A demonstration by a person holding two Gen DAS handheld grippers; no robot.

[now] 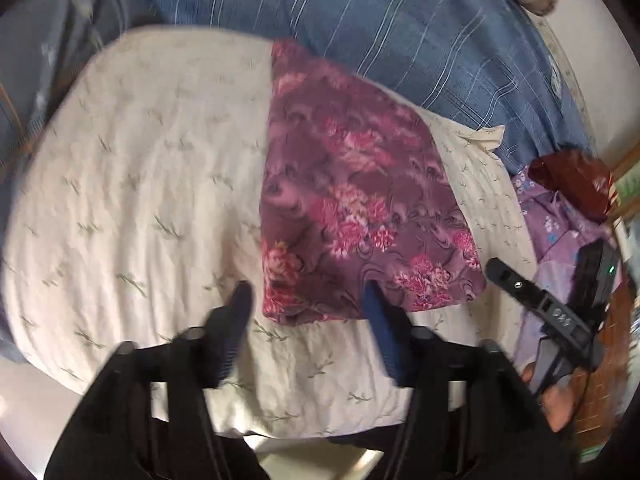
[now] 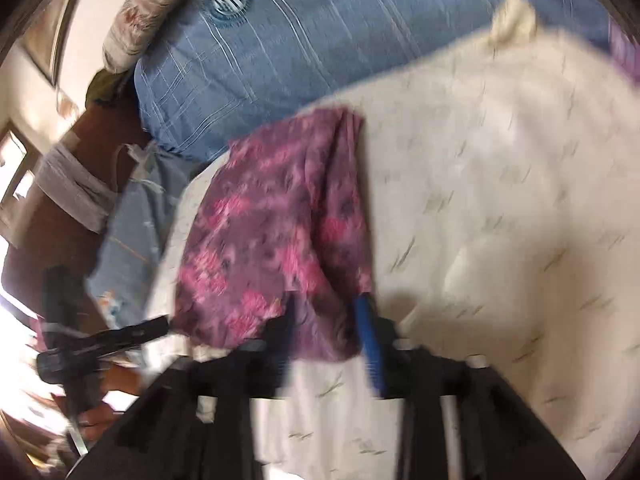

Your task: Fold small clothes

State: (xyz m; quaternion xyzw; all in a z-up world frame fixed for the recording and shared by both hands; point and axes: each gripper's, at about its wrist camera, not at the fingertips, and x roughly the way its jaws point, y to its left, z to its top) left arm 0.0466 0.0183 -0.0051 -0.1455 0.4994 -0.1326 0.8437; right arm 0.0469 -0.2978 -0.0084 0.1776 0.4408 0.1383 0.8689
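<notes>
Folded purple floral garment (image 1: 352, 204) spread flat on a cream quilt (image 1: 140, 184) over a bed, long axis running near to far, narrow end far, toward the blue striped bedding (image 1: 400, 40). Left gripper (image 1: 308, 304) poised over the garment's near-left corner, jaws spread, pinching nothing. Right gripper (image 2: 326, 312) at the near edge, jaws spread astride the hem; contact lost in blur. Lilac clothes (image 1: 560, 220) heaped at far right.
</notes>
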